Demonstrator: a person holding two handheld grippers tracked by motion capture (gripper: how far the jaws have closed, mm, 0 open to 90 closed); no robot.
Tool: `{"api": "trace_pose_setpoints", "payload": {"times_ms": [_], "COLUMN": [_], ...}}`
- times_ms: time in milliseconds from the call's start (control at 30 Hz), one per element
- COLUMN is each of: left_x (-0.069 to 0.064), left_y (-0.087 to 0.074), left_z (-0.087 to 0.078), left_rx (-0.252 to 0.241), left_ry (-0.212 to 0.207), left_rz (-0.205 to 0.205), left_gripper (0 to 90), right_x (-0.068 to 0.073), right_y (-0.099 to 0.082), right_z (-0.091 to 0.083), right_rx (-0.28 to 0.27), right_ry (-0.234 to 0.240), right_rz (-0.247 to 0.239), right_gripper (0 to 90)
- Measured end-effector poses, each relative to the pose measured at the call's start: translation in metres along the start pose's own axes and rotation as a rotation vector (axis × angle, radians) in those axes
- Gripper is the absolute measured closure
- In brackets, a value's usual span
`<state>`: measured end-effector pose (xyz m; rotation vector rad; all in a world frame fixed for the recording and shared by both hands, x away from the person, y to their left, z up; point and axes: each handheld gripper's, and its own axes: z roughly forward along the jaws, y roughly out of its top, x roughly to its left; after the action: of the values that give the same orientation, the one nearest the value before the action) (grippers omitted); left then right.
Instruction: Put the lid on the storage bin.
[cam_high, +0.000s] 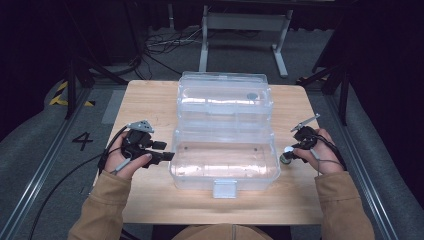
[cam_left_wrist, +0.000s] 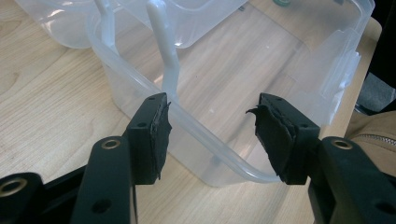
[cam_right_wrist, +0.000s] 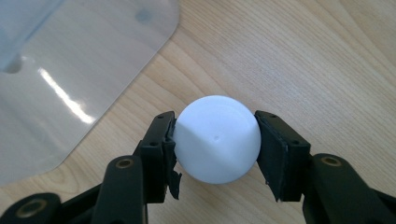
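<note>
A clear plastic box (cam_high: 225, 172) stands in the middle of the wooden table (cam_high: 150, 105), its lid (cam_high: 225, 97) folded back behind it. My left gripper (cam_high: 167, 156) is at the box's left end. In the left gripper view the left gripper (cam_left_wrist: 210, 107) is open, and the box rim (cam_left_wrist: 205, 135) runs across the gap near one corner without being pressed. A white ball (cam_right_wrist: 217, 140) rests on the table to the right of the box. My right gripper (cam_right_wrist: 215, 119) is shut on it, a pad against each side. The high view shows the ball (cam_high: 286, 157) at the right gripper (cam_high: 288, 154).
A latch tab (cam_high: 224, 189) sticks out from the box's front wall. A small dark disc (cam_high: 252, 96) lies in the open lid. Bare wood runs along the table's front edge and both sides. Cables and a metal frame (cam_high: 245, 30) stand on the floor beyond.
</note>
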<state>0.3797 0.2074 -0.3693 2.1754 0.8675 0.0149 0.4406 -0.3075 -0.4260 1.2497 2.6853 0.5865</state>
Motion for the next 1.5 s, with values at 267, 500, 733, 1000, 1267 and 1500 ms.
{"api": "trace_pose_setpoints", "payload": {"times_ms": [267,500,733,1000,1267,1500], "left_x": [0.001,0.002,0.003,0.003,0.004,0.004], "left_y": [0.0,0.0,-0.001,-0.001,-0.001,-0.001], "left_z": [-0.001,-0.003,-0.004,-0.005,-0.005,-0.005], "left_rx": [-0.004,-0.008,-0.008,-0.011,-0.013,-0.015], "left_ry": [0.001,0.006,0.006,0.007,0.008,0.008], "left_rz": [0.001,-0.002,-0.004,-0.01,-0.009,-0.012], "left_gripper": [44.9,44.9,44.9,44.9,44.9,44.6], "right_x": [0.005,0.005,0.007,0.012,0.018,0.02], "right_y": [0.004,0.006,0.011,0.016,0.021,0.023], "right_z": [-0.01,-0.02,-0.037,-0.053,-0.068,-0.076], "right_rx": [0.013,0.023,0.023,0.016,0.008,0.013], "right_ry": [0.011,0.016,0.015,0.034,0.031,0.034], "right_rz": [-0.021,-0.038,-0.068,-0.126,-0.188,-0.215], "right_gripper": [50.4,50.5,50.5,50.5,50.5,50.5]}}
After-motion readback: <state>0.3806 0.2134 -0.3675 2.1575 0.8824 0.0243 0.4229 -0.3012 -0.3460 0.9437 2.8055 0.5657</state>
